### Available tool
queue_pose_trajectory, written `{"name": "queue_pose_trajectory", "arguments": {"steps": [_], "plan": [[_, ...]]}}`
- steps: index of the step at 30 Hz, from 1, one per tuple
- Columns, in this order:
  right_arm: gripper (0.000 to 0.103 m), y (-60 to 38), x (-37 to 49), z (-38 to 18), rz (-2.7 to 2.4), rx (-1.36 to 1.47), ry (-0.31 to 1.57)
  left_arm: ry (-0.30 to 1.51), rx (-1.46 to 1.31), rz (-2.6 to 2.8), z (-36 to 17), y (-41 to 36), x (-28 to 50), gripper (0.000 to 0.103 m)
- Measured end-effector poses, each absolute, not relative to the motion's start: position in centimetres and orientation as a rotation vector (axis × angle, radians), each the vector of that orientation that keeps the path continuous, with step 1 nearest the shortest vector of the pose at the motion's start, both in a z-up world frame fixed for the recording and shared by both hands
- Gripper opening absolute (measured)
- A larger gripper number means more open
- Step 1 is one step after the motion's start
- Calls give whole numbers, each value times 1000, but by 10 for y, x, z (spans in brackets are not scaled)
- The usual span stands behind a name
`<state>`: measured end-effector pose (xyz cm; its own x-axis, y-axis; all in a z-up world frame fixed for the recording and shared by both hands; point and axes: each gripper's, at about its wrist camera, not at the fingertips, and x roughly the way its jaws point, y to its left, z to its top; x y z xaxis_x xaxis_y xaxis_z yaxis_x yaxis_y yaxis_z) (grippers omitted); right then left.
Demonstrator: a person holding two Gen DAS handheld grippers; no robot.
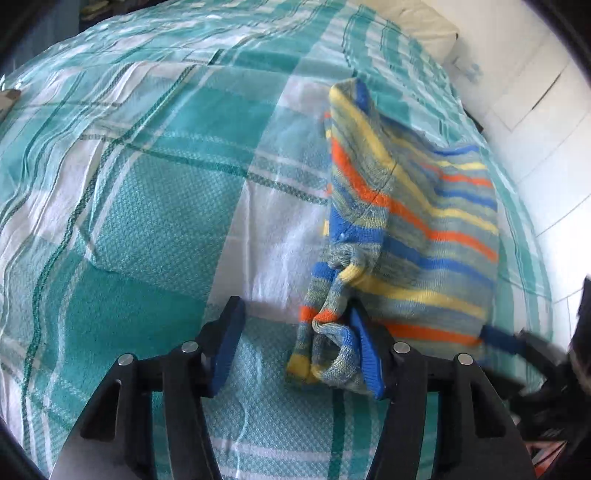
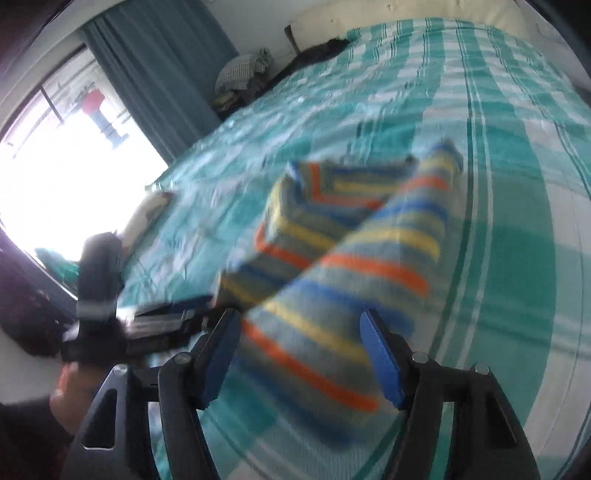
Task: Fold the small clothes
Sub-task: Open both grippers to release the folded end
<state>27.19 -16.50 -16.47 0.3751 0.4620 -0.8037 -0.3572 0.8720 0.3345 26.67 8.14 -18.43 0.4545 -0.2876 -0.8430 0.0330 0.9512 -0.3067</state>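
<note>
A small knitted garment [image 1: 406, 221] striped in blue, yellow, orange and grey lies folded on the teal and white checked bed cover [image 1: 129, 184]. My left gripper [image 1: 295, 350] is open. The garment's bunched near corner rests against its right pad, while the left pad stands apart over bare cover. In the right wrist view the garment [image 2: 332, 266] is blurred and runs between the wide jaws of my right gripper [image 2: 299, 356], which is open. The left gripper [image 2: 155, 317] shows there as a dark blur at the garment's left edge.
The bed cover [image 2: 517, 258] fills most of both views. A bright window [image 2: 55, 166] and a teal curtain [image 2: 159, 74] stand beyond the bed, with a pile of clothes [image 2: 240, 70] near the wall. A pillow [image 1: 424, 29] and white wall [image 1: 535, 110] lie past the garment. A hand [image 2: 62, 387] shows at lower left.
</note>
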Motion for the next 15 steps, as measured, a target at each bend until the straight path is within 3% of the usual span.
{"name": "queue_pose_trajectory", "arguments": {"steps": [2,4,6,15], "plan": [[65,-162,247,-190,452,-14,1094,1089,-216,-186,-176,83,259,61],[65,-161,226,-184,430,-58,1037,1070,-205,-181,-165,91,244,70],[65,-167,212,-177,432,-7,1031,1037,-212,-211,-156,101,230,78],[67,-201,231,-147,393,184,947,1025,-208,-429,-137,76,271,92]]}}
